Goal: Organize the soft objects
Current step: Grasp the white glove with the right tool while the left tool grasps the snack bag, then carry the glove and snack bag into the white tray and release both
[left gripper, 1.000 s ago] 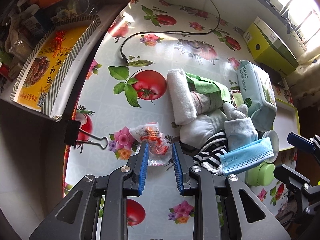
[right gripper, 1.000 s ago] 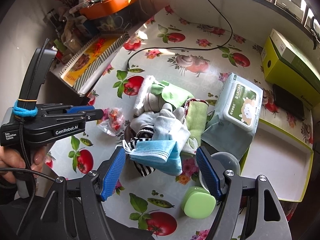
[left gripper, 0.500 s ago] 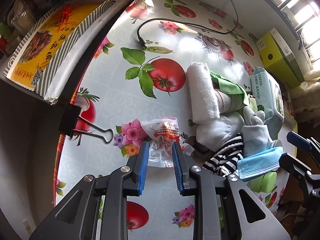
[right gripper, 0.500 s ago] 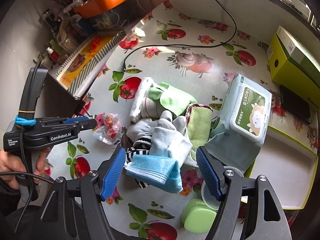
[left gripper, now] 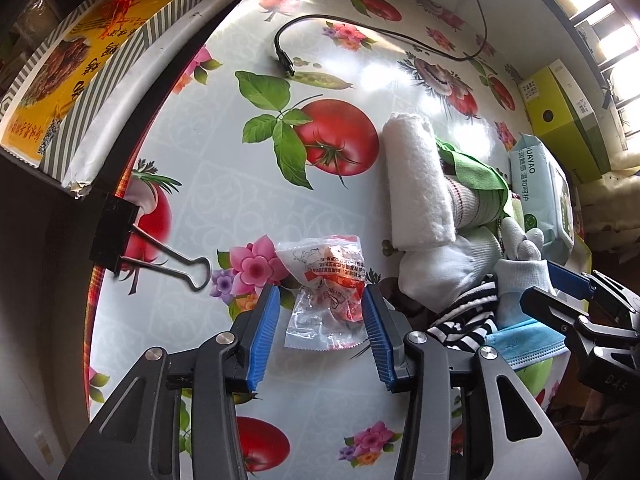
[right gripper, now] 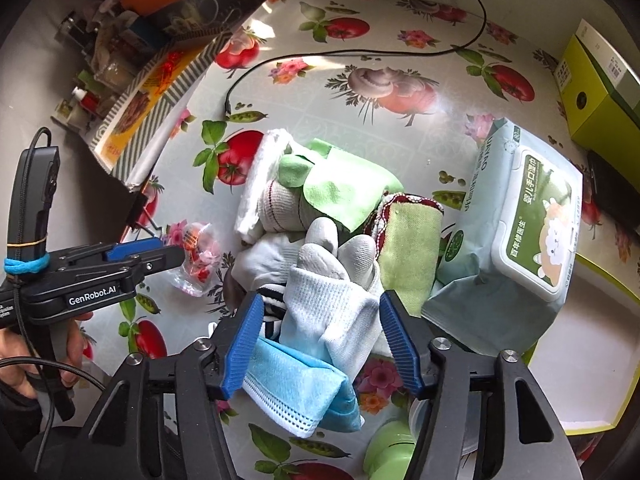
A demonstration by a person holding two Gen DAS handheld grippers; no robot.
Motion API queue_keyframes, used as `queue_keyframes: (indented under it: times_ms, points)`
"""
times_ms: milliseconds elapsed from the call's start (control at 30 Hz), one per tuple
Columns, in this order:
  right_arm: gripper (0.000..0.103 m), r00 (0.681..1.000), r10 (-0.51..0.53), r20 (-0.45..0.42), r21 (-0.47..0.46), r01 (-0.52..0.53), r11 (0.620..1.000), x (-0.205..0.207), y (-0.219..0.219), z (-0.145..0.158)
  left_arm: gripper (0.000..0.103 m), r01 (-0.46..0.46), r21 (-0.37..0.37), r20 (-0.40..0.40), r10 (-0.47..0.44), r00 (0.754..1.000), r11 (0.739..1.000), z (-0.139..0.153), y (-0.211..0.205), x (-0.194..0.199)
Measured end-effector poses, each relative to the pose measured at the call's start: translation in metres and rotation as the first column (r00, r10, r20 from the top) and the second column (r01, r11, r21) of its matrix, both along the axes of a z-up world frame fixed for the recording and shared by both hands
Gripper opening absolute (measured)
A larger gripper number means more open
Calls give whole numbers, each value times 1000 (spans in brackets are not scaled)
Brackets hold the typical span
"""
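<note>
A clear plastic packet point(left gripper: 326, 300) with red contents lies on the tomato-print tablecloth point(left gripper: 224, 152). My left gripper point(left gripper: 319, 292) straddles it, jaws opening, and its pads are not pressing on it. The same gripper shows at the left of the right wrist view point(right gripper: 176, 252). My right gripper point(right gripper: 322, 299) hangs over the pile of soft things, jaws closing. A white knit glove point(right gripper: 332, 316) is between the pads, and a blue face mask point(right gripper: 296, 392) is just below. The pile also holds a rolled white towel point(left gripper: 418, 184), a green cloth point(right gripper: 344, 192) and a striped sock point(left gripper: 464, 316).
A wet wipes pack point(right gripper: 516, 232) lies right of the pile, beside a shallow yellow-rimmed tray point(right gripper: 592, 360). A green round container point(right gripper: 388, 452) sits near the front. A binder clip point(left gripper: 120, 240) grips the table edge. A black cable point(left gripper: 284, 56) and a yellow-green box point(left gripper: 560, 120) lie at the back.
Both grippers have sunk closer to the table. The left jaws have spread wider around the packet. The right jaws have narrowed around the white glove.
</note>
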State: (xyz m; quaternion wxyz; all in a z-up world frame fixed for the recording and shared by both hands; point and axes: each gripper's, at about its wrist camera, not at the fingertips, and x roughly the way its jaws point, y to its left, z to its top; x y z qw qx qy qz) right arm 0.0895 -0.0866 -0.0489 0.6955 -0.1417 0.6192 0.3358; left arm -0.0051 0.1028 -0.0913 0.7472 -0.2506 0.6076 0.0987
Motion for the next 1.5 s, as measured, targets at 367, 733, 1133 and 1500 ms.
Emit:
queue_keyframes:
  times_ms: [367,733,1133,1500]
  points:
    - [24,1000,-15,2,45,15,999,0,-6,10,43,51,-13,-7,-51,999,999,-14,-15,12]
    - [23,995,-69,66,133,60,989,2,-17,42,25,48,-13,73,-47,996,999,10,-10,4]
    - [23,982,-155,108,207,131,970,-4,-55,76,24,84,-44,173,-76,982,995,58,-23,10]
    - [23,928,-351,123,226,318,921,9,-145,84,24,280,-22,228,-268,936,960,91,-97,55]
